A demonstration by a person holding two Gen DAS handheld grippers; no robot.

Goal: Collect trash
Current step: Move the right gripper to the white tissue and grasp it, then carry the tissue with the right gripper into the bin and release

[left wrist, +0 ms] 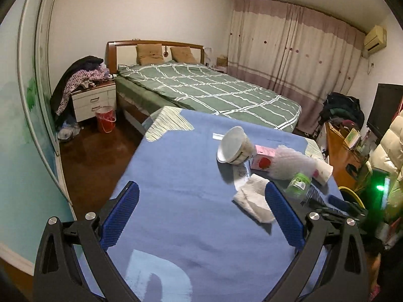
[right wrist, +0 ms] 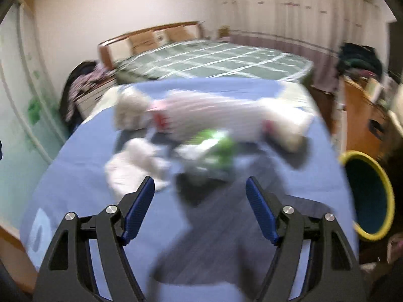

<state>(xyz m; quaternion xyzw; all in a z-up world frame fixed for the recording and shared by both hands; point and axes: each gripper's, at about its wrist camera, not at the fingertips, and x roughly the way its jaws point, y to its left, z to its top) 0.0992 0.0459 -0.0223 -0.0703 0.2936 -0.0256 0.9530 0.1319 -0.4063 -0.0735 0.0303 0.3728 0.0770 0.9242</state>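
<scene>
While both claws gape empty, trash [left wrist: 267,161] litters the blue table [left wrist: 176,201]
Left gripper [left wrist: 201,216] widest; right gripper [right wrist: 200,209] narrower; tipped cup [left wrist: 235,148], pink carton [left wrist: 262,159], tissue [left wrist: 253,202] at two o'clock, yellow-rimmed bin [right wrist: 367,196] beyond

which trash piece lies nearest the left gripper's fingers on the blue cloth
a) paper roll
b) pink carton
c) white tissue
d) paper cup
c: the white tissue lies just beside one finger of the left gripper, while the cup, pink carton and roll sit farther back on the cloth.
</scene>
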